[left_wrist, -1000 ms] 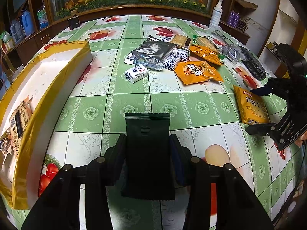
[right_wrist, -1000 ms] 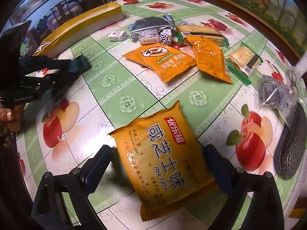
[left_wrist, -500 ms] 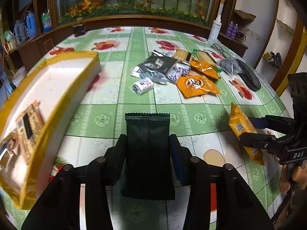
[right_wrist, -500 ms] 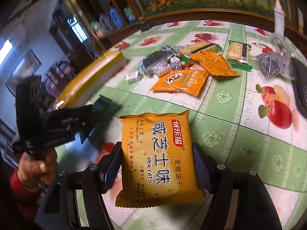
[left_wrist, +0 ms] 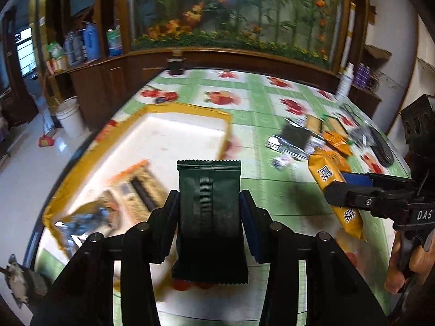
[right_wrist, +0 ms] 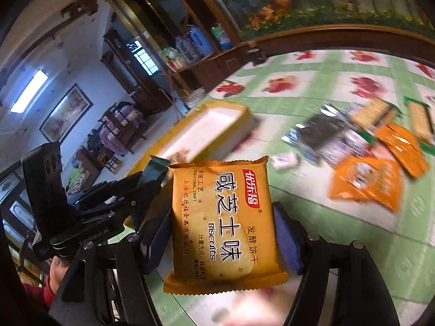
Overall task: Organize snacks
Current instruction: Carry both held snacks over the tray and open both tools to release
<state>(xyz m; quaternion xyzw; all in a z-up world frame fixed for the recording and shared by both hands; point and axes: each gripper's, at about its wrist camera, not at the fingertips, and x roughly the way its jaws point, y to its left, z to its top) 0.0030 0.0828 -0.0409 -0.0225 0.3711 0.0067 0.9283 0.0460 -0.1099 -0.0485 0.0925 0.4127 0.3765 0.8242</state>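
Left wrist view first, going from the left side across. At the left edge of the table (left_wrist: pixel 252 114) sits a big white tray with a yellow rim (left_wrist: pixel 92 160). A few snack packs (left_wrist: pixel 130 193) already lie inside it, but they are blurry. In the middle, the left gripper (left_wrist: pixel 209 206) is closed on a dark green packet (left_wrist: pixel 208 217). Its two pads press on the packet's sides, and the packet stands up straight above the table, close to the tray's near edge. Farther right, a pile of snacks (left_wrist: pixel 312 138) lies on the green cloth with fruit pictures. At the far right, the right gripper (left_wrist: pixel 338 183) pinches a yellow biscuit pack (left_wrist: pixel 326 174), seen here from its thin side.

Right wrist view next. At the left, a hand (right_wrist: pixel 58 267) holds the left gripper (right_wrist: pixel 155 172), with the top edge of the dark green packet (right_wrist: pixel 157 161) peeking out. Behind it is the white tray (right_wrist: pixel 209 125). In the middle, the right gripper (right_wrist: pixel 223 225) holds the yellow biscuit pack (right_wrist: pixel 220 222) off the table, with a pad on each side of it. Its jaws closed in on the pack a short moment ago. To the right, orange packets (right_wrist: pixel 367 182), a dark shiny bag (right_wrist: pixel 326 135) and cracker packs (right_wrist: pixel 375 111) lie blurry on the table (right_wrist: pixel 353 231).
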